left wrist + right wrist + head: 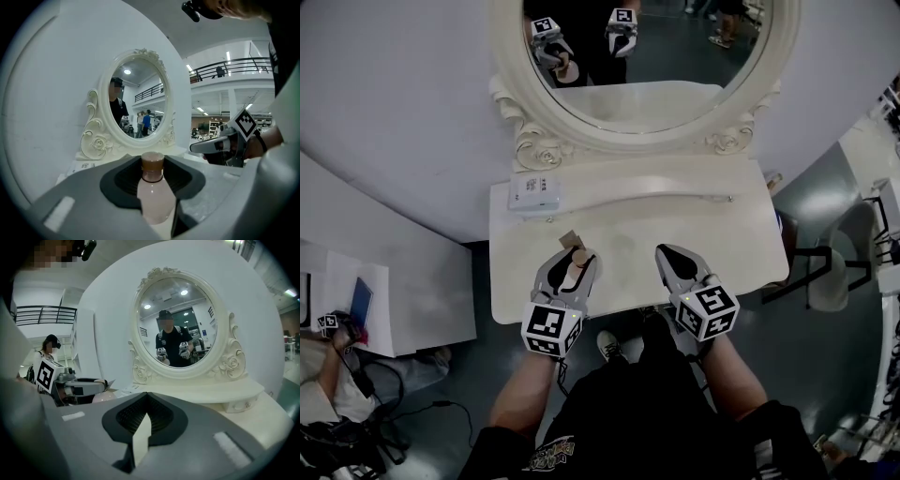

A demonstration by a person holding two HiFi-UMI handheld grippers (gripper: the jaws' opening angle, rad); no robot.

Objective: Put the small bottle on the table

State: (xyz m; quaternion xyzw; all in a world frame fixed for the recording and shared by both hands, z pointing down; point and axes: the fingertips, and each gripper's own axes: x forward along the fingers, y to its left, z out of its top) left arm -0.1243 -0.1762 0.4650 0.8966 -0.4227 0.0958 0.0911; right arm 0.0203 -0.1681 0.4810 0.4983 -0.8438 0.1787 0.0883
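The small bottle (154, 199), pale pink with a brown cap, is pinched upright in the left claw (577, 258) over the near left part of the white surface (675, 216); whether its base touches cannot be told. The right claw (667, 253) is pressed together on nothing, just to the right. An oval mirror (647, 56) is set at the far edge, with a white box (533, 191) at the far left.

No writing can be read for certain. Dark print is seen on the flat white packet (533, 191) lying on the tabletop (722, 244), at about eleven o'clock from the left gripper (574, 257), but it is too small to be made out. Only black-and-white square markers, without letters, are borne by the left gripper and the right gripper (673, 257).
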